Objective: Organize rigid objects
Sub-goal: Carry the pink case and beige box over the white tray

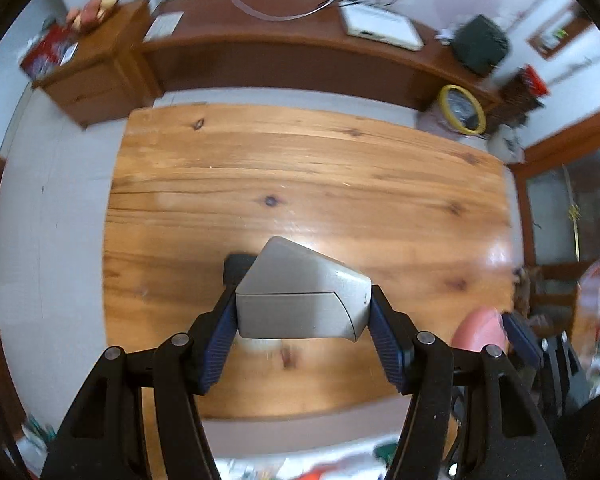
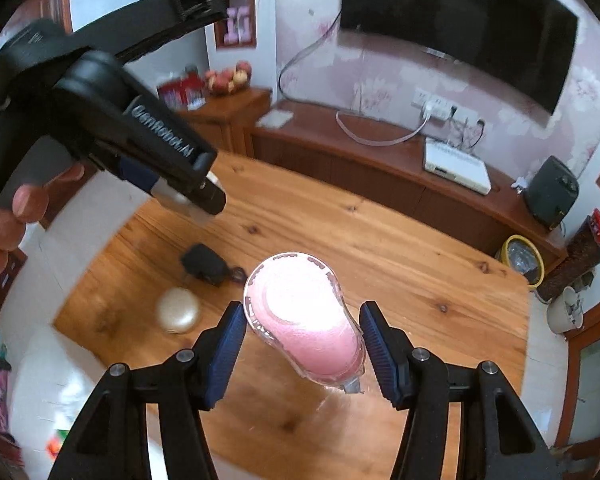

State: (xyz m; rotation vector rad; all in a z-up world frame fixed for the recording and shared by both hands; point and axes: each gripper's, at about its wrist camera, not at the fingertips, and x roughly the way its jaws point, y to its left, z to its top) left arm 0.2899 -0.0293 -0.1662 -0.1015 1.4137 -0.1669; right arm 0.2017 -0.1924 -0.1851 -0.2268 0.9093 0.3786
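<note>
My left gripper (image 1: 303, 296) is shut on a silver-grey wedge-shaped case (image 1: 300, 296), its blue pads pressing both sides, held above the wooden table (image 1: 300, 168). My right gripper (image 2: 302, 312) is shut on a pink puff in a clear plastic case (image 2: 304, 316), also lifted off the table. In the right wrist view the left gripper (image 2: 204, 196) hangs at the upper left with the grey case (image 2: 172, 198) in it. On the table (image 2: 380, 248) below lie a small black object (image 2: 204, 266) and a pearly oval case (image 2: 178, 310). The pink case (image 1: 480, 328) shows at the left view's right edge.
A person's hand (image 2: 4, 220) grips the left tool. Behind the table runs a low wooden TV cabinet (image 2: 380, 160) with a white box (image 2: 456, 164) and a black speaker (image 2: 550, 192). A yellow-rimmed bin (image 2: 522, 260) stands on the floor to the right. A side cabinet (image 1: 96, 72) carries fruit.
</note>
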